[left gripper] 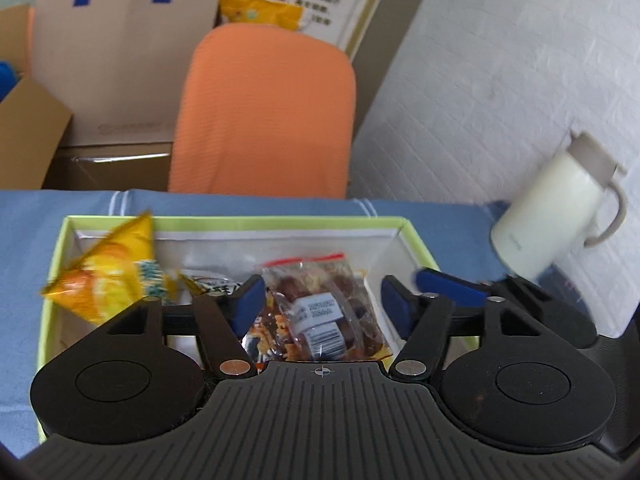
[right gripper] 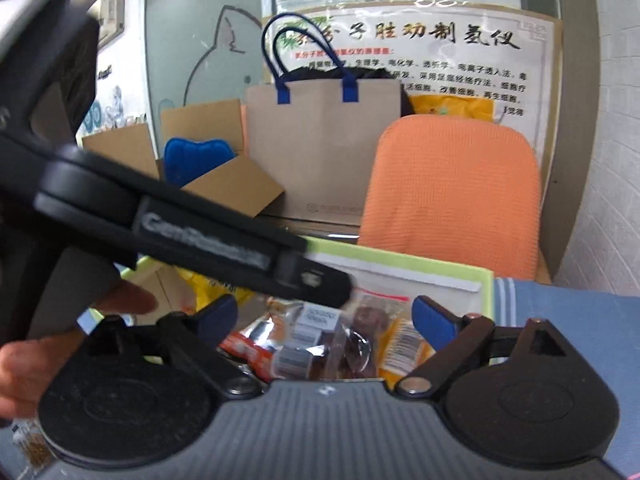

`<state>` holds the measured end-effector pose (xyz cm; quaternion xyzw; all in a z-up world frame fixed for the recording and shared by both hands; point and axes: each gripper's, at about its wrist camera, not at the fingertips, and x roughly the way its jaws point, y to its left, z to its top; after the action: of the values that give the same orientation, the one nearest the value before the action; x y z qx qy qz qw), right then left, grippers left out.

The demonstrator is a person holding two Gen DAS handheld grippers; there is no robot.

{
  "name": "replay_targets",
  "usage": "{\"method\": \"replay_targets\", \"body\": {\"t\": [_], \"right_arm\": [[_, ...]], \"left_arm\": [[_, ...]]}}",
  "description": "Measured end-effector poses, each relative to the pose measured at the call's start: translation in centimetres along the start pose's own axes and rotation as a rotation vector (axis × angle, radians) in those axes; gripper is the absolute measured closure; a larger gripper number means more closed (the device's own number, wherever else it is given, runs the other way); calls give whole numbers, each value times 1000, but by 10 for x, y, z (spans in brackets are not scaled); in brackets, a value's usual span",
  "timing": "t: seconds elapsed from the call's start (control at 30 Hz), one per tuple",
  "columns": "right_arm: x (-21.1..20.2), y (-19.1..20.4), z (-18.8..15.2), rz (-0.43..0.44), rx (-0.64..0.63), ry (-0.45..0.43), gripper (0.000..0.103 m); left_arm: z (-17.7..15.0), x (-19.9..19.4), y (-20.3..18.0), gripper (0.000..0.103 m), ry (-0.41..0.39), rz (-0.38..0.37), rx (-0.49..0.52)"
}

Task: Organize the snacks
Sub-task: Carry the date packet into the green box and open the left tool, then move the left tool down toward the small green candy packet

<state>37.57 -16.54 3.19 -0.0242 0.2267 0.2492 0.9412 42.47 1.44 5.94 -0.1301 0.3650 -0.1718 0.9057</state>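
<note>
Both grippers stand spread and empty: left gripper (left gripper: 322,300) and right gripper (right gripper: 324,320) hover above the green-rimmed box (left gripper: 240,222) on the blue cloth (left gripper: 24,240), pads clear of everything. Inside lie a clear bag of dark dried fruit (left gripper: 324,308) and other packets; a yellow snack packet (left gripper: 104,276) sits tilted against the left wall, part over the rim. Risk: that packet could tip out. The two tools crowd close together and may collide. A cream jug (left gripper: 556,208) stands near, exposed to a knock.

Orange chair (right gripper: 452,184), white brick wall (left gripper: 500,60), posters (right gripper: 420,60).
</note>
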Motion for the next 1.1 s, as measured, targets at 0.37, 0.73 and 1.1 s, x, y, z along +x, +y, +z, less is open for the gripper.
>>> {"method": "replay_targets", "body": {"t": [0.37,0.73,1.1], "right_arm": [[-126,40,-38,-70,76,-99,0],[-181,128,-140,-58,198,1,0],[-202,155,-167,-78,234,15,0]], "left_arm": [[-71,-124,-4,27,-150,2,-5],[-210,-191,-12,23,-111,108,13],[-238,-200,-13,23,-108,194,-6]]}}
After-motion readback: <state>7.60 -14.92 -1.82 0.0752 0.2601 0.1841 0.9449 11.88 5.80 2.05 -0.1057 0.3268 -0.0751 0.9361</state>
